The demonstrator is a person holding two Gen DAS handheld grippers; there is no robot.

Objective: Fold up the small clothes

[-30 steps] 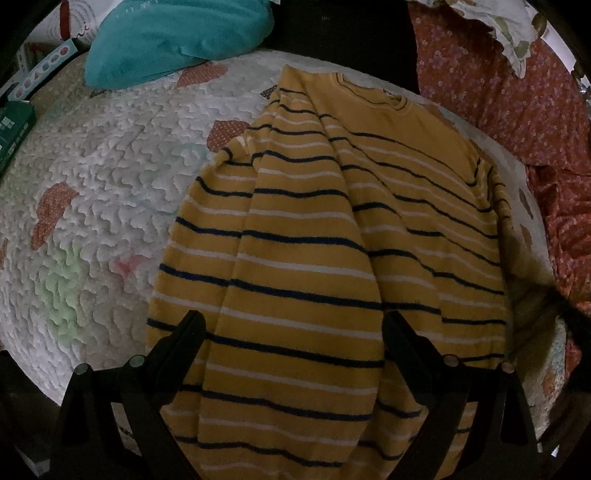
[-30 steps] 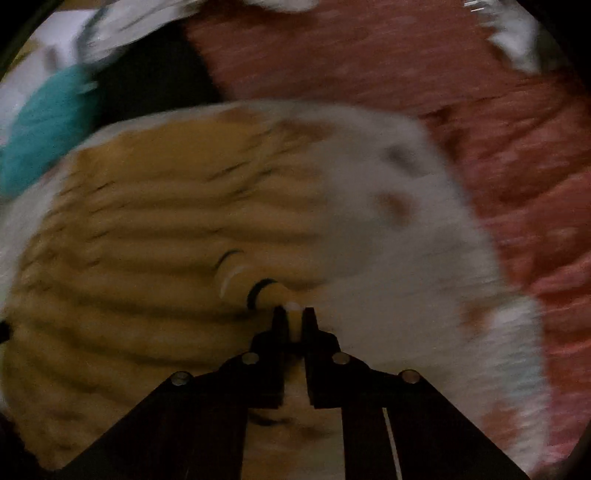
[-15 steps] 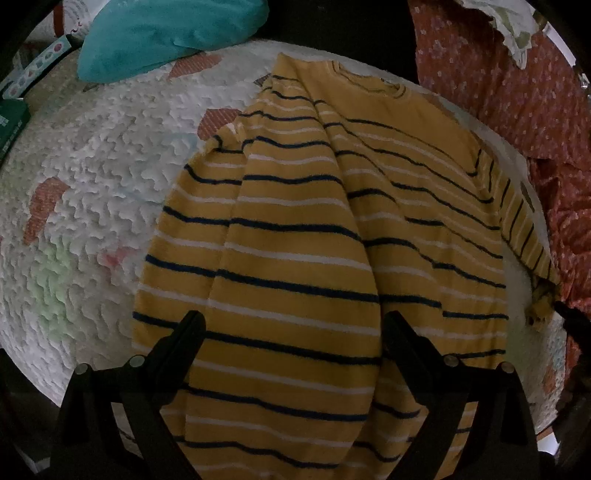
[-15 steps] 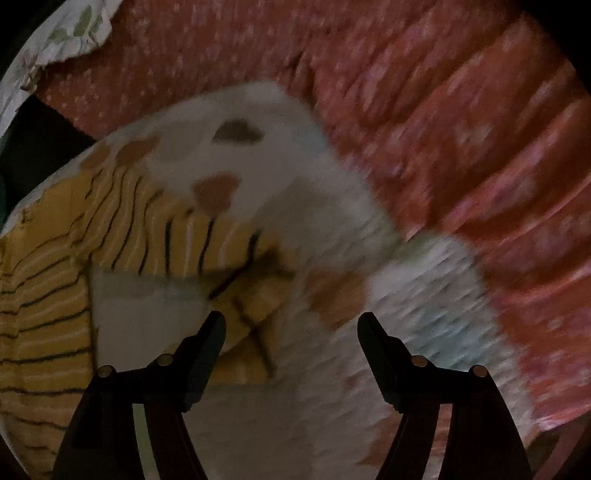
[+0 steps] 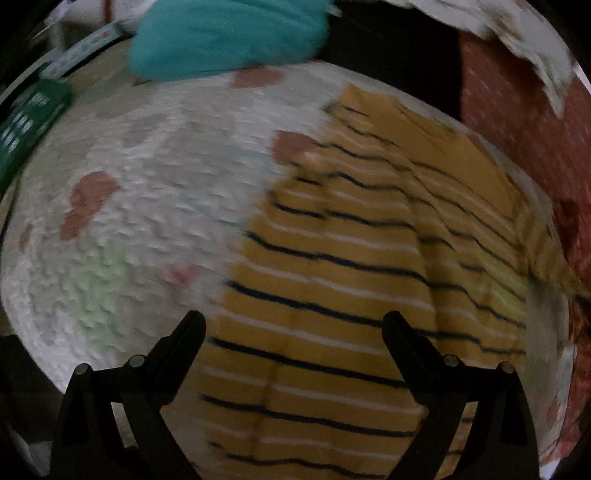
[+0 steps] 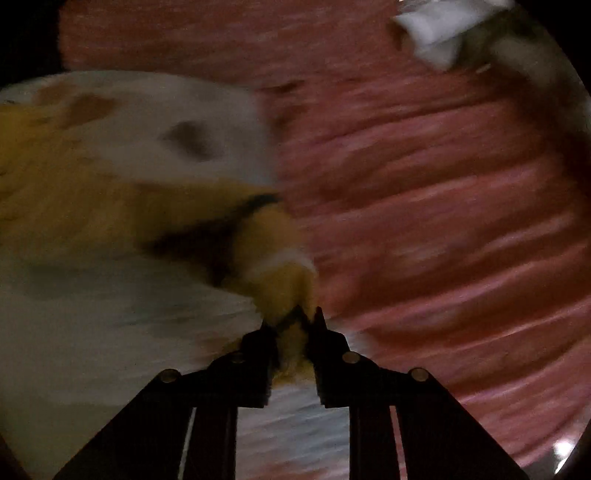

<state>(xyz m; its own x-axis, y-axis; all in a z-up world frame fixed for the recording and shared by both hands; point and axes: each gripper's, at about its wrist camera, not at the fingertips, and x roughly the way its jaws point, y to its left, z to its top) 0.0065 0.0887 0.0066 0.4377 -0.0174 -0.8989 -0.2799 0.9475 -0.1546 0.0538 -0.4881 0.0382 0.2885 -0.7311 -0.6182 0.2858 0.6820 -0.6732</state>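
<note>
A yellow sweater (image 5: 332, 295) with dark blue and white stripes lies flat on a white quilted bedspread (image 5: 129, 221), one sleeve folded over its front. My left gripper (image 5: 293, 325) hovers open over the sweater's lower part, its fingers wide apart with nothing between them. In the blurred right wrist view, the sweater's other sleeve (image 6: 273, 251) stretches out toward the bed's right side. My right gripper (image 6: 291, 325) is closing, and its narrow jaws pinch the yellow cuff of that sleeve.
A teal pillow (image 5: 229, 33) lies at the far end of the bed. A green box (image 5: 26, 125) sits at the left edge. Red floral cloth (image 5: 535, 122) (image 6: 443, 184) runs along the right side, with a white patterned fabric (image 5: 517, 22) above it.
The right gripper let go of the sleeve, opened wide, then closed on the cuff again. The left gripper shifted left, so the sweater now sits further right in its view.
</note>
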